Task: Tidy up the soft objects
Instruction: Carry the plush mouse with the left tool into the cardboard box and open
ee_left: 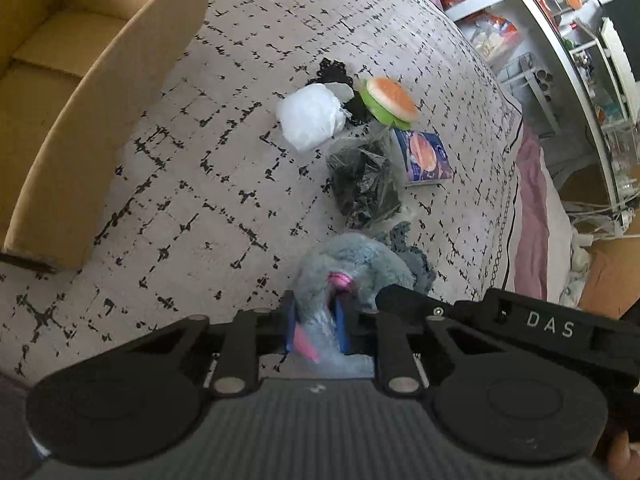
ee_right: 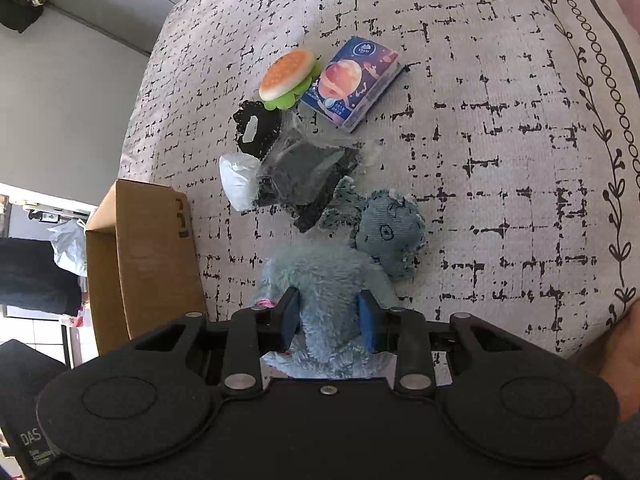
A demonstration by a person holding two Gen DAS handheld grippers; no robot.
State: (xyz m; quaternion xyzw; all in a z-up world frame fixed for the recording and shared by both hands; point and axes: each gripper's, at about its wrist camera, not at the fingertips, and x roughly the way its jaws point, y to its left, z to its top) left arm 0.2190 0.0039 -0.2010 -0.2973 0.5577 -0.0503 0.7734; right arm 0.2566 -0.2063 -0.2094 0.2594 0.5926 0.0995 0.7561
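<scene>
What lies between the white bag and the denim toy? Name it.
A clear bag of dark items lies between the white bag and the denim toy, touching both; the right wrist view shows it best.

left wrist cam: steep downward, close over bedspread (ee_left: 200, 184), cardboard box (ee_left: 80, 120) at left | right wrist cam: steep downward, close, box (ee_right: 152, 248) lower left | shared: fluffy blue plush (ee_left: 344, 264) (ee_right: 320, 276), burger toy (ee_left: 390, 98) (ee_right: 286, 74)

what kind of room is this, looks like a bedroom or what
Most likely a bedroom: the items lie on a quilted bedspread over what looks like a bed, cluttered white shelves stand beside it, and a cardboard box sits on the cover.
</scene>
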